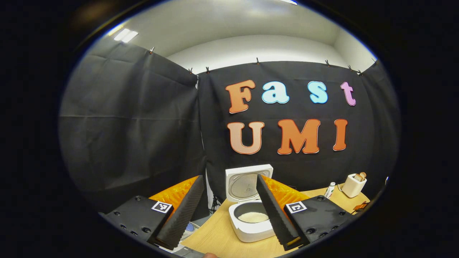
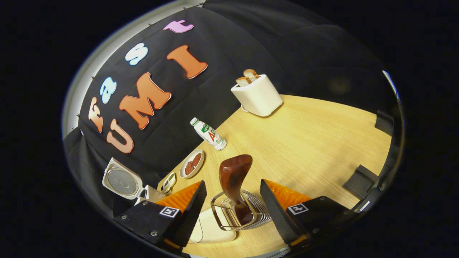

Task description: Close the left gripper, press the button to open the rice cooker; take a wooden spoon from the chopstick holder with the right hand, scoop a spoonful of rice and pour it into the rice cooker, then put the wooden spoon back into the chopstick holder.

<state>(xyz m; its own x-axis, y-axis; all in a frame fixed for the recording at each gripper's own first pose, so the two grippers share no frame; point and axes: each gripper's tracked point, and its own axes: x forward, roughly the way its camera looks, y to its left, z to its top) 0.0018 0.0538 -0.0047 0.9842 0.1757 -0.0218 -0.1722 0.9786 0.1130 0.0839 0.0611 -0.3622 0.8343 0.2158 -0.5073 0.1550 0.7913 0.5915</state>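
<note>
Between right gripper (image 2: 233, 211) fingers, wide apart, spoon (image 2: 235, 179).

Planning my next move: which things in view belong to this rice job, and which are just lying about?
Job: rice cooker, lid up, rice inside; wooden spoon standing in the wire chopstick holder.

Lying about: toaster with bread; bottle; plate of food.

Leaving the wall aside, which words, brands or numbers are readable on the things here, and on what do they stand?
Nothing reads surely.
Bottle label: green and red print, too small and tilted to read.
Rice cooker lid: marks too small to read.
Square marker: pattern only, no words.
</note>
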